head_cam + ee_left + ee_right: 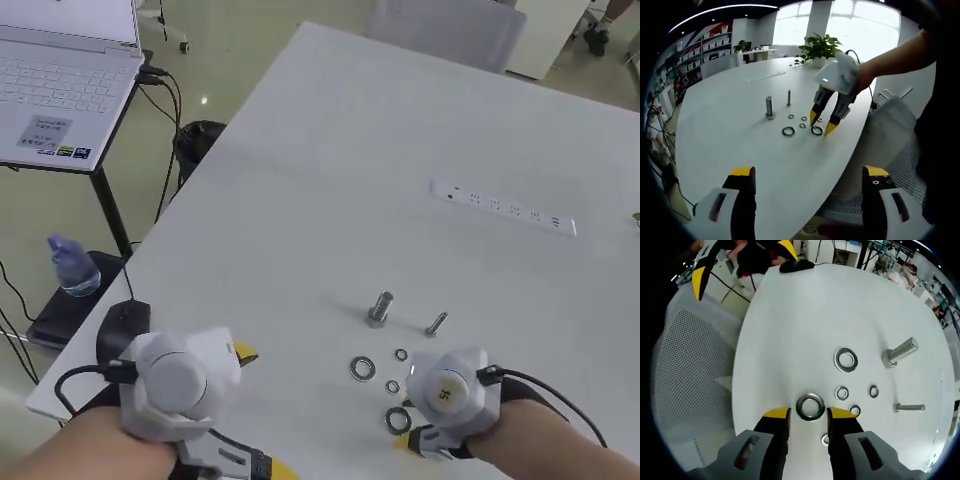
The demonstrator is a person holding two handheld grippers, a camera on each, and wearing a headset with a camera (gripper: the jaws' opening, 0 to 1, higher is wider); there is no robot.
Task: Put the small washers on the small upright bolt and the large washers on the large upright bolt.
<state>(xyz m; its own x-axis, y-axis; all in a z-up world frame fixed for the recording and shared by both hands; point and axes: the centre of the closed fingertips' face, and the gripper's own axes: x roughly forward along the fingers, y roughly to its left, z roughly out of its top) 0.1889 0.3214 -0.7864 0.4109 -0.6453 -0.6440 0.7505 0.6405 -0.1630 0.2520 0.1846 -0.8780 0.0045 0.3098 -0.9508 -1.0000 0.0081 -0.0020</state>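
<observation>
**Right gripper straddles a large washer near the bench edge**

Nearest us, the left gripper (pixel 808 174) hangs low at 7 o'clock in the head view. Its jaws are spread wide and hold nothing. The right gripper (pixel 808 415) points down at the table (pixel 330 180) with its jaws parted just wider than a large washer (pixel 810 406). That washer lies flat between the yellow tips, unlifted, and we cannot tell whether either tip touches its rim.

In the right gripper view, a second large washer (pixel 845 359) lies at 1 o'clock from it. The small washers (pixel 842 393) are scattered between 2 and 3 o'clock. Farther on, the large bolt (pixel 900 352) and the small bolt (pixel 910 407) stand apart and bare, the large one at 10 o'clock of the small one in the head view.

We judge the washer to be thin steel: light, rigid and slick, sitting low on a smooth top. The hold belongs on opposite points of its outer rim, with the tips right down at the surface, or it may skate away.

The table edge runs close at 9 o'clock in the right gripper view, with a mesh chair (pixel 695 365) beyond, so a slipped washer could go over. Past the bolts the table lies open up to a power strip (pixel 503 207), well apart. The way to the large bolt crosses the other washers, so a raised carry seems wise.
</observation>
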